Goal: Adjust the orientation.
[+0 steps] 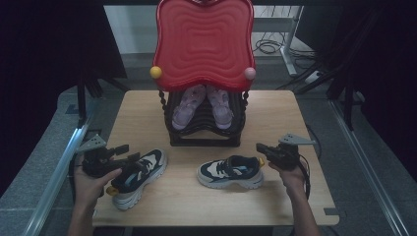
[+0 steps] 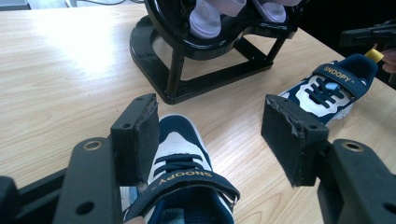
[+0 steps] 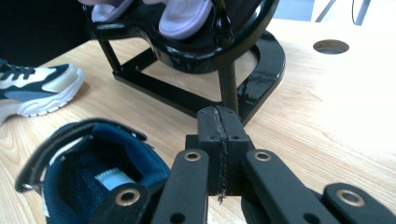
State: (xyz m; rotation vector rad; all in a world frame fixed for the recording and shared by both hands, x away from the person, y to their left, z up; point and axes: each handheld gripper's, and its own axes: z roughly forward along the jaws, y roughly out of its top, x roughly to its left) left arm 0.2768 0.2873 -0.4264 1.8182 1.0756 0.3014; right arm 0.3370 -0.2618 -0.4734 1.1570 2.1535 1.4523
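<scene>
High view shows the left gripper (image 1: pixel 129 152) open over the left sneaker (image 1: pixel 139 178) near the table's (image 1: pixel 295 196) front-left corner, the right gripper (image 1: pixel 259 148) closed and empty beside the right sneaker (image 1: pixel 230 172), which it may push away.

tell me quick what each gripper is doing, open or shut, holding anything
Left gripper: open, jaws apart over the near navy shoe, not clamped on it.
Right gripper: shut, nothing between the jaws, just behind the heel of the other navy shoe.
</scene>
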